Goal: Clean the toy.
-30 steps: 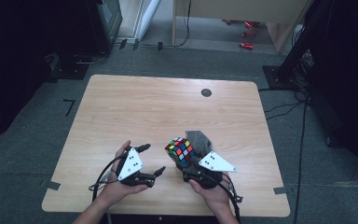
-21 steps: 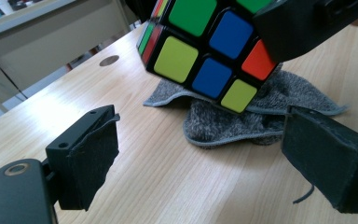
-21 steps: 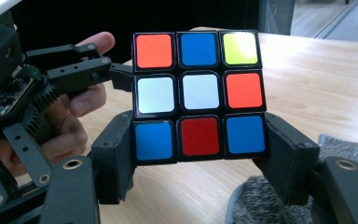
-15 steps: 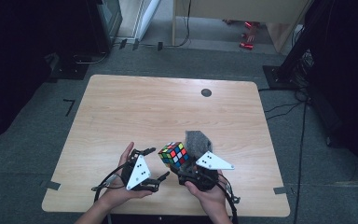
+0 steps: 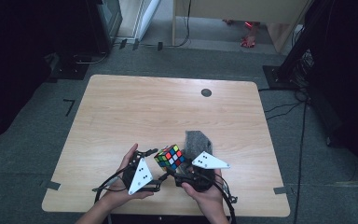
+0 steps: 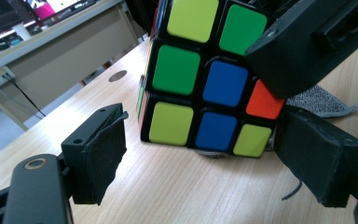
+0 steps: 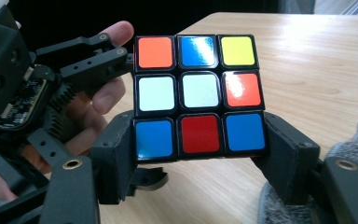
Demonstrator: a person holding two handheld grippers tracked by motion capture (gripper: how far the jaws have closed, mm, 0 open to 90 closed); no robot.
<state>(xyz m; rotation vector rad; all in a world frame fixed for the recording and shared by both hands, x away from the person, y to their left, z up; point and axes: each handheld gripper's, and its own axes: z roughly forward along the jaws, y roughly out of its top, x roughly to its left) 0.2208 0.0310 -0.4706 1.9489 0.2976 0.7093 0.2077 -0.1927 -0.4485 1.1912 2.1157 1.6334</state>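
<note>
— While the right gripper (image 7: 200, 156) is clamped on the puzzle cube (image 5: 169, 157), where does the cube sit?
— Held above the wooden table (image 5: 168, 112), near its front edge, between the two hands. In the right gripper view the pads press the cube's bottom row from both sides: blue, red, blue.
— And the left gripper (image 6: 205, 154)?
— Its jaws have just been closing, yet they stand apart. In the left gripper view the cube (image 6: 205, 79) lies between and just beyond them; the left pad is clear of it. Whether the right one touches, I cannot tell.
— Anything beside the cube?
— A grey felt cloth (image 5: 198, 142) lies on the table just beyond the right gripper.
— Any writing or brand?
— None that can be read; the stickers are plain colour.
</note>
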